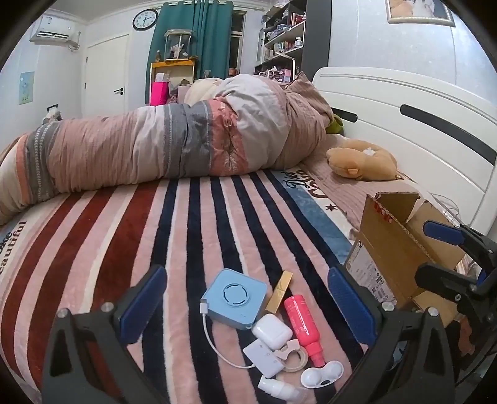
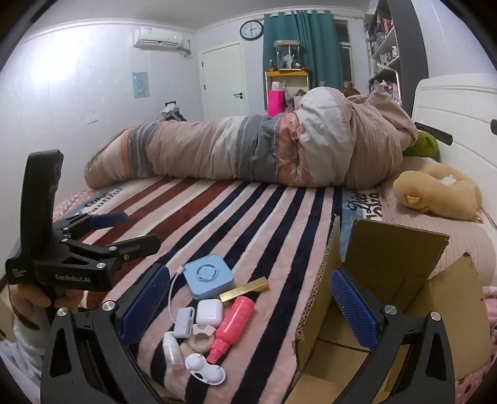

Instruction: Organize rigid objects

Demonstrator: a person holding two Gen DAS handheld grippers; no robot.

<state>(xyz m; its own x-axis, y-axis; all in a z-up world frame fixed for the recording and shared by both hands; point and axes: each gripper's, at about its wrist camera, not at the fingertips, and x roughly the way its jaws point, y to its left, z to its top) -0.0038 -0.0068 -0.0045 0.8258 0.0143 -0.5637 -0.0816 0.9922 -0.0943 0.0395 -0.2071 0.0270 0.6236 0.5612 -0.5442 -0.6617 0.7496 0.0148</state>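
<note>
- Striped plush blanket (image 1: 186,223) in pink, navy and dark red covers the bed and carries every item.
- Landmark: open cardboard box (image 2: 400,295), standing on the blanket toward the white headboard (image 1: 403,115).
- Cluster of small rigid objects just left of the box: blue square device (image 2: 208,276) with white cable, gold bar (image 2: 245,289), white earbud case (image 2: 210,312), pink bottle (image 2: 231,326), white adapter (image 2: 184,321), tape roll (image 2: 200,342), small clear bottle (image 2: 172,349), white twin-cup case (image 2: 205,369).
- Left claw (image 1: 247,306): blue pads spread wide, holding nothing, above the cluster, left of the box.
- Right claw (image 2: 250,306): pads spread wide, holding nothing; one pad over the cluster, the other over the box opening.
- Beyond the box: rolled quilt (image 1: 174,143) across the bed; tan plush toy (image 1: 360,161) near the headboard.
- Room behind the box: teal curtain (image 1: 189,40), wall clock (image 1: 145,19), white door (image 1: 107,74), air conditioner (image 1: 54,29), shelving (image 1: 285,34).
</note>
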